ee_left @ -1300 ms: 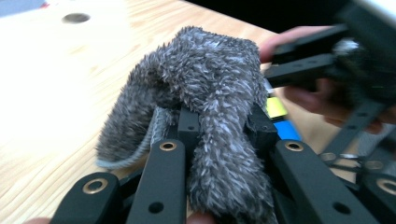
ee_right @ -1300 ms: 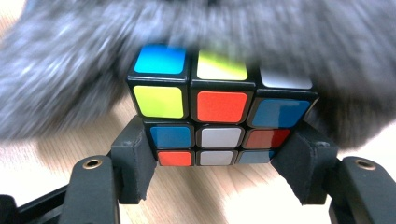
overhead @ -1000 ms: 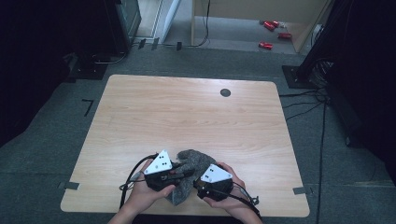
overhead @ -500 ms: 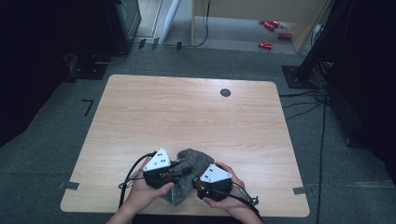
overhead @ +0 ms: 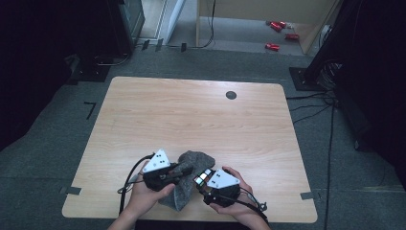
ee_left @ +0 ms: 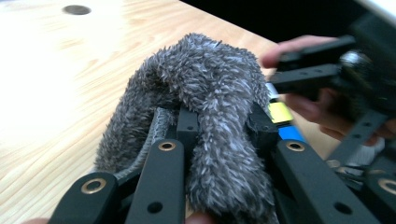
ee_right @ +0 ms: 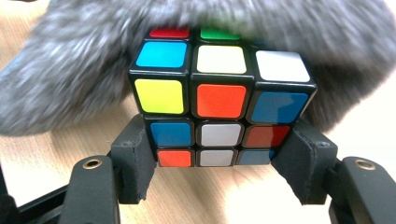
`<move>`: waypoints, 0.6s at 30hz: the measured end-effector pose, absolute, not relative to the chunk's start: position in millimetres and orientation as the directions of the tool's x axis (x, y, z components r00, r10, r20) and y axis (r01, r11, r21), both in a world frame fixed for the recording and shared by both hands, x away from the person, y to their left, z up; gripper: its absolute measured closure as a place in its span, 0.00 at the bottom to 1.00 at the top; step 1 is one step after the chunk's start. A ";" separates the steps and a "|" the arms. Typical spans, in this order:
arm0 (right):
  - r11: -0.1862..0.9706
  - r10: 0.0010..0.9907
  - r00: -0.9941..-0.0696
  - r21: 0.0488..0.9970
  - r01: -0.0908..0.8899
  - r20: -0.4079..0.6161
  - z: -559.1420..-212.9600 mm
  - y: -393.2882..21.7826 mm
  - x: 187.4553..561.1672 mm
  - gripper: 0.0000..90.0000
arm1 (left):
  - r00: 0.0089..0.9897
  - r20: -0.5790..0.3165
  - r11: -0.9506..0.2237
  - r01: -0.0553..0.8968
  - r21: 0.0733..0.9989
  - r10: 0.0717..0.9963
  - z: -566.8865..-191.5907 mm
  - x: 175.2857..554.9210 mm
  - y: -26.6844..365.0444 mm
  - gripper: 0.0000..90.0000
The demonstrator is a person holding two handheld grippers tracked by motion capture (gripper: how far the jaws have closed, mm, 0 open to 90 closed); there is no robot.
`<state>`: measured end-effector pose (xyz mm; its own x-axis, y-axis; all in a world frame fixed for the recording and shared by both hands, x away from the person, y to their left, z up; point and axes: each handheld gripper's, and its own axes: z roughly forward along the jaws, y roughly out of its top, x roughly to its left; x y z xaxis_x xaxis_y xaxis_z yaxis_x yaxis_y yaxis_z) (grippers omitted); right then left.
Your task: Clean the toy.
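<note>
A grey fuzzy cloth (overhead: 184,190) lies near the table's front edge, between the person's two hands. My left gripper (overhead: 186,170) is shut on a fold of the fuzzy cloth (ee_left: 210,88), which bulges over and between its jaws. My right gripper (overhead: 200,182) is shut on a Rubik's cube (overhead: 202,176). The cube (ee_right: 219,98) sits squarely between the right gripper's (ee_right: 219,161) two pads, its top row pushed under the edge of the cloth (ee_right: 70,84). From the left gripper view, a yellow and blue corner of the cube (ee_left: 281,119) shows just right of the cloth.
The light wooden table (overhead: 191,120) has a small dark round grommet (overhead: 231,95) at its back right. Cables trail from both grippers over the front edge. Red items (overhead: 273,46) lie on the floor beyond the table.
The cloth has sagged a little lower toward the front edge between the hands. Both grippers stay close together, each keeping its hold.
</note>
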<state>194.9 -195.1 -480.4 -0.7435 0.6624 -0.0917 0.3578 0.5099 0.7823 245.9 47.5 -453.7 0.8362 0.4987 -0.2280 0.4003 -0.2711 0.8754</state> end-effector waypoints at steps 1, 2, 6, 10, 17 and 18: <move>0.504 0.663 -0.743 0.788 0.352 -0.091 -479.4 -196.1 194.5 0.39 | 0.829 -0.248 -0.249 0.413 0.876 0.502 -453.9 248.6 53.0 0.83; 0.496 0.663 -0.743 0.796 0.346 -0.090 -478.4 -197.5 194.2 0.39 | 0.819 -0.273 -0.221 0.428 0.876 0.504 -454.1 251.5 58.8 0.83; 0.453 0.661 -0.747 0.832 0.319 -0.074 -474.9 -205.3 194.2 0.39 | 0.768 -0.461 -0.028 0.526 0.850 0.445 -458.9 263.3 81.0 0.85; 0.425 0.629 -0.775 0.863 0.272 -0.065 -473.3 -206.1 190.9 0.39 | 0.794 -0.535 -0.015 0.562 0.827 0.290 -463.7 262.3 74.6 0.85; 0.423 0.614 -0.784 0.878 0.225 -0.095 -470.7 -206.4 185.8 0.39 | 0.768 -0.608 -0.016 0.623 0.782 0.200 -472.2 265.8 71.0 0.85; 0.422 0.610 -0.786 0.880 0.218 -0.098 -470.5 -207.0 185.1 0.39 | 0.763 -0.615 -0.022 0.631 0.775 0.201 -473.7 266.3 71.2 0.85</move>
<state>185.1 -207.0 -470.5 -0.7859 0.6105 -0.0983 0.2176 0.4219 0.8801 266.3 71.2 -473.7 0.7626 0.2009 -0.6149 0.6310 -0.0216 0.7755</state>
